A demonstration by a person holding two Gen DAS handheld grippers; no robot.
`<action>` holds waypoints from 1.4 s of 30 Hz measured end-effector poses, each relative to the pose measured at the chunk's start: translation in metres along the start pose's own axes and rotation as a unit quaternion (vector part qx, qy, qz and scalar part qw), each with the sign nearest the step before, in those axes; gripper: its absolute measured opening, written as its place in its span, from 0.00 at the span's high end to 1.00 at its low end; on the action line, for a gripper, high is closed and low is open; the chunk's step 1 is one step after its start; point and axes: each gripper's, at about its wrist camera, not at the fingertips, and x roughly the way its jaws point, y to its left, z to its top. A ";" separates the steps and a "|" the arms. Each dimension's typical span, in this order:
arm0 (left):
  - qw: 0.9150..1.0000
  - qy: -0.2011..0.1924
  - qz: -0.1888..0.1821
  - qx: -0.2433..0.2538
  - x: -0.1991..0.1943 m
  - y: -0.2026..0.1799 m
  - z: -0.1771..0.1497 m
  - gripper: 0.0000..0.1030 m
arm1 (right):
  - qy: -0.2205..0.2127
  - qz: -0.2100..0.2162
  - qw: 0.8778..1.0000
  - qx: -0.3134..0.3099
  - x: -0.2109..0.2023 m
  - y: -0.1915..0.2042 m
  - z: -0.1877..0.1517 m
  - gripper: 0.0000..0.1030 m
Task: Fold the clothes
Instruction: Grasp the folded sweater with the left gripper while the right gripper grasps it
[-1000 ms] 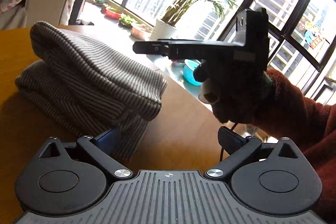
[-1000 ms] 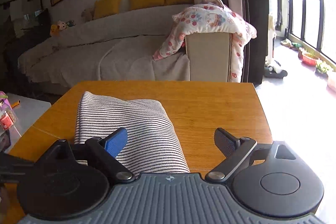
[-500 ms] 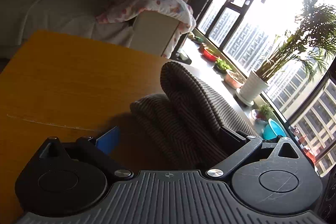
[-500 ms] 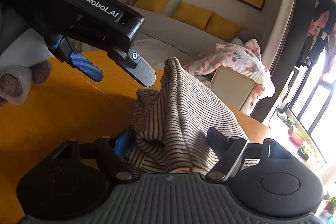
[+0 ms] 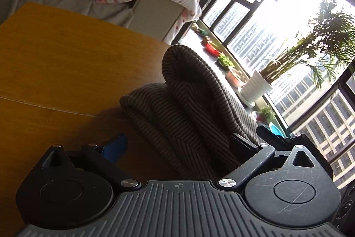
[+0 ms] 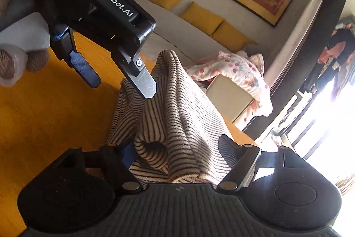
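A folded striped knit garment (image 5: 190,103) lies on the orange wooden table (image 5: 55,63); it also shows in the right wrist view (image 6: 168,117). My left gripper (image 5: 179,141) is open, its jaws wide apart around the near end of the garment. In the right wrist view the left gripper (image 6: 119,79) hangs over the garment's far left side with its blue and silver fingers apart. My right gripper (image 6: 177,148) is open, with the garment's bunched near end between its jaws.
A grey sofa (image 6: 184,30) with yellow cushions and a floral blanket (image 6: 233,70) stands behind the table. Tall windows with a white potted palm (image 5: 255,90) and small plant pots line the right side. The table's far edge is near the garment.
Both grippers have moved in close to the garment and tilted. The garment now sits between the right gripper's jaws, and the left gripper has swung round to its left side.
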 end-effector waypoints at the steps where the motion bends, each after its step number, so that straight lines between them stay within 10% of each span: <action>1: 1.000 0.000 -0.001 -0.003 -0.002 0.001 0.000 0.03 | -0.008 -0.011 1.000 -0.013 -0.001 0.002 -0.001 0.48; 4: 0.999 0.009 -0.020 -0.030 -0.004 0.005 -0.001 0.06 | -0.039 -0.083 0.994 -0.050 -0.006 0.006 -0.001 0.55; 8: 0.995 0.028 -0.072 -0.058 0.004 0.002 -0.007 0.16 | -0.014 -0.073 0.995 -0.069 0.010 0.009 -0.012 0.49; 14: 0.993 0.071 -0.080 -0.054 0.028 -0.007 -0.020 0.57 | -0.023 -0.040 0.998 -0.033 0.008 -0.018 -0.005 0.72; 18: 0.992 0.073 -0.084 -0.053 0.033 -0.007 -0.021 0.58 | -0.097 -0.037 0.994 -0.030 -0.039 -0.046 0.032 0.82; 28: 0.993 0.072 -0.084 -0.048 0.036 -0.007 -0.020 0.59 | -0.039 0.083 0.994 -0.052 -0.037 -0.001 0.009 0.82; 35: 0.994 0.070 -0.083 -0.028 0.028 -0.017 -0.021 0.60 | -0.015 0.126 0.988 0.091 -0.019 -0.049 0.020 0.82; 42: 0.988 0.066 -0.130 0.047 0.024 -0.040 -0.026 0.61 | -0.038 0.204 0.932 0.297 -0.011 -0.132 0.035 0.83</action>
